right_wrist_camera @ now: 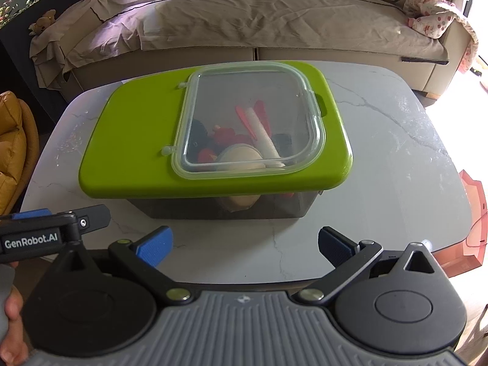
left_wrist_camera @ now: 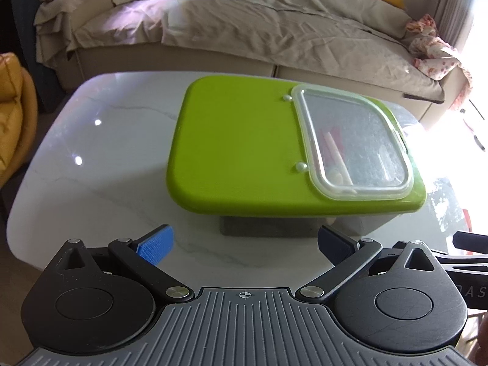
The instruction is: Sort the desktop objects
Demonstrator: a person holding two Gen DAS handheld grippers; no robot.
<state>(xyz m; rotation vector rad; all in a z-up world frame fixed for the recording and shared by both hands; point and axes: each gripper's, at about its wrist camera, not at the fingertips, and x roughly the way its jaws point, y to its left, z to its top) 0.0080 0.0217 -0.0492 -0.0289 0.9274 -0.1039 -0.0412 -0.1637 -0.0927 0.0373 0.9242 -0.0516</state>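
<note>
Box [right_wrist_camera: 213, 204] sits mid-desk [right_wrist_camera: 396, 183], green lid [right_wrist_camera: 128, 164] on, clear hatch [right_wrist_camera: 250, 116] closed. Through hatch: red pieces, a white stick, a tan round thing, dark items; sorting looks finished, as no loose items show on desk. Left gripper [left_wrist_camera: 245, 245] and right gripper [right_wrist_camera: 245, 245] hover at near edge, both with fingers spread and holding nothing, probably backed off from box. Sofa [right_wrist_camera: 244, 15] beyond far edge

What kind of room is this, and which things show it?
Probably a home living room: a sofa draped in a beige sheet behind a marble-look table, on which stands a green-lidded storage box holding toys.
</note>
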